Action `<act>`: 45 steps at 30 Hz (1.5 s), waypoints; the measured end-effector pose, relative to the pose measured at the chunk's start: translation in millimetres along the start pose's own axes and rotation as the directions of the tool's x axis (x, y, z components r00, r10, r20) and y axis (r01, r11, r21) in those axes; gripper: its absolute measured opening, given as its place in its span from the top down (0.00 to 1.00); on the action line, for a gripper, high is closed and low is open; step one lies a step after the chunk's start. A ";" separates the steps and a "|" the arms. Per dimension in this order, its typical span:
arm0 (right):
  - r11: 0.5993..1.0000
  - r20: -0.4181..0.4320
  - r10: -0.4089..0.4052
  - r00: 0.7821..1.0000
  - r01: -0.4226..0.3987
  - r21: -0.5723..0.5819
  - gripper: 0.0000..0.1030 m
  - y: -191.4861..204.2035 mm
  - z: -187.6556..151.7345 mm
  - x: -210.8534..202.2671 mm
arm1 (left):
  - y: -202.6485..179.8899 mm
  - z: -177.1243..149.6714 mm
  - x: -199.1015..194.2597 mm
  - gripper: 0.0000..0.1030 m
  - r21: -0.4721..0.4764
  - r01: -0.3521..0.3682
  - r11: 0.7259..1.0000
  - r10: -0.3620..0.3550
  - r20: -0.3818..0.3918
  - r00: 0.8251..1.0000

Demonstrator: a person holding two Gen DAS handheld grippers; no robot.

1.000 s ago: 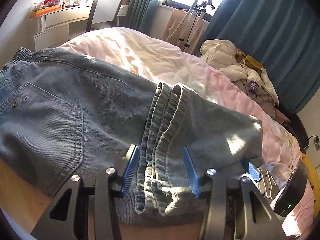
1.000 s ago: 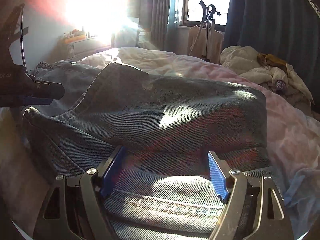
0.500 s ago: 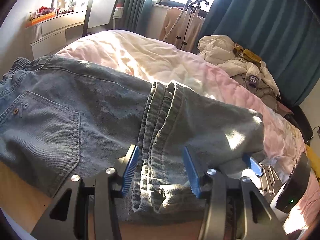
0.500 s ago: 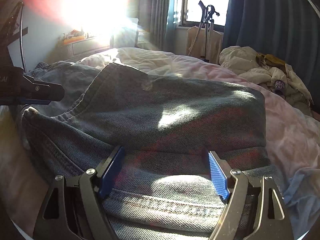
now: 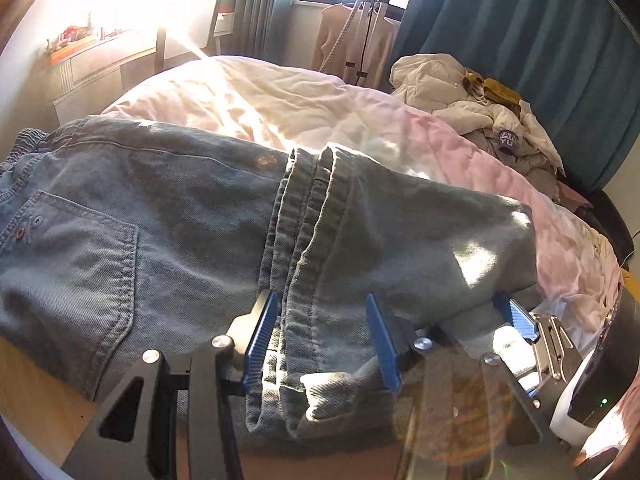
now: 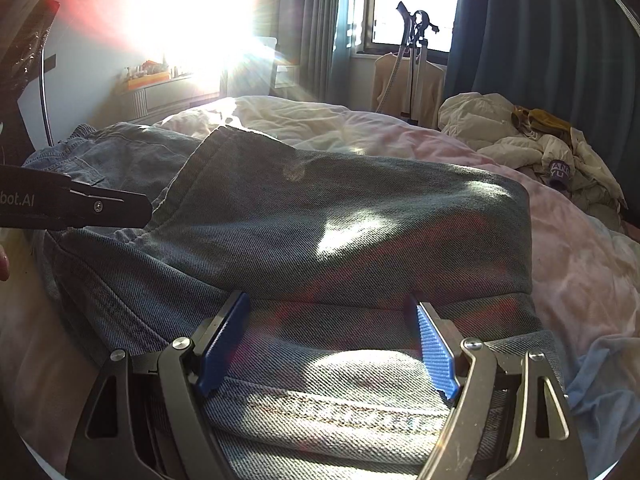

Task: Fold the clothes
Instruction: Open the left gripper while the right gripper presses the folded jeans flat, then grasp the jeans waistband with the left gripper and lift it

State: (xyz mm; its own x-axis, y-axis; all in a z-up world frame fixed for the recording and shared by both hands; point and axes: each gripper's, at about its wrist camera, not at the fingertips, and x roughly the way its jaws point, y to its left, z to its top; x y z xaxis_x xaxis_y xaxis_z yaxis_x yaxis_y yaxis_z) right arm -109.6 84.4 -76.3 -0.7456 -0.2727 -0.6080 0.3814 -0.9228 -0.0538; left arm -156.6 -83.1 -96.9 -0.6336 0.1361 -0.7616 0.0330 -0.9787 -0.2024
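Denim is seen between the blue pads of both sets of jaws. In the left wrist view the left gripper (image 5: 322,344) has its jaws spread, and the stacked leg hems of the jeans (image 5: 192,220) lie bunched in the gap, with cloth close to both pads; whether the pads press on it cannot be told. In the right wrist view the right gripper (image 6: 330,344) is likewise spread wide, and a fold of the jeans (image 6: 320,208) with a stitched seam lies between its pads without being pinched. The jeans are spread across the near edge of the bed (image 5: 280,104), their legs folded back over the seat, so that the hems sit beside a back pocket (image 5: 68,256) at the left and the elastic waistband is seen at the far left. A patch of sunlight falls on the folded leg. Beyond the jeans a rumpled pale pink duvet (image 6: 460,148) is spread over the bed, and a heap of cream and mustard clothes (image 5: 480,104) is piled at its far right. Dark blue curtains (image 6: 560,40) hang behind, and a garment steamer stand (image 6: 416,60) stands by the window.
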 end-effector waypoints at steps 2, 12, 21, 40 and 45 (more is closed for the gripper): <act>1.000 0.000 0.000 1.000 0.000 0.000 0.22 -0.2 0.1 0.1 | 1.1 -0.8 1.6 0.54 -0.010 0.007 1.000 -0.007 -0.009 1.000; 1.000 0.001 -0.001 1.000 0.001 0.001 0.22 0.6 -0.3 0.5 | -0.9 -1.3 2.3 0.54 -0.006 -0.005 1.000 0.004 -0.014 1.000; 1.000 0.001 -0.001 1.000 0.001 0.001 0.22 0.4 -0.3 0.7 | -1.0 -1.1 2.8 0.54 -0.008 0.010 1.000 -0.010 -0.011 1.000; 1.000 0.004 -0.005 1.000 0.005 0.003 0.22 2.2 -0.8 1.6 | 20.3 9.0 -22.2 0.54 -0.081 0.018 0.997 -0.014 0.055 0.998; 1.000 0.004 -0.003 1.000 0.003 0.004 0.22 1.3 0.3 1.6 | 53.6 9.0 -44.4 0.54 -0.186 0.098 0.978 -0.082 0.096 0.992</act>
State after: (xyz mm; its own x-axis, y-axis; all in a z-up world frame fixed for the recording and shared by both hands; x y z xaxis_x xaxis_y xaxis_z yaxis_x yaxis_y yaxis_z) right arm -110.4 82.7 -77.1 -0.7488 -0.2710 -0.6049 0.3768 -0.9248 -0.0522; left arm -133.6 -143.1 -68.4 -0.7056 0.2002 -0.6798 0.1140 -0.9147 -0.3876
